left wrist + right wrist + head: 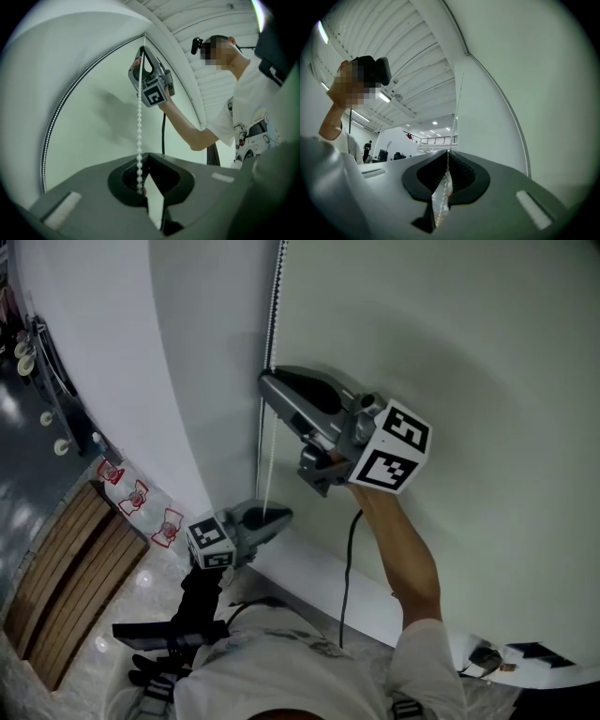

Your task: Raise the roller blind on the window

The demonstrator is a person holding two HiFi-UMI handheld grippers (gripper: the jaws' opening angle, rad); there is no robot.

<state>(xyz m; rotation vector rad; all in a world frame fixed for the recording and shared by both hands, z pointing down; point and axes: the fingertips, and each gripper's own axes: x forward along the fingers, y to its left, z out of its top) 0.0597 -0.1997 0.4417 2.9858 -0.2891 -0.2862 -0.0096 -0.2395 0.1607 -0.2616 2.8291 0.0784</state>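
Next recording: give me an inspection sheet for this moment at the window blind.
Surface: no table; white ledge below the blind.
Job's things: roller blind is down, reaching the ledge; bead chain runs along its edge.
Clutter: red-and-white printed items by the wall, unidentifiable.
Grippers: right gripper higher, left gripper lower, both with jaws shut on the bead chain.
Cables: black cable hangs from the right gripper.
Surroundings: wooden slats on the floor at left.
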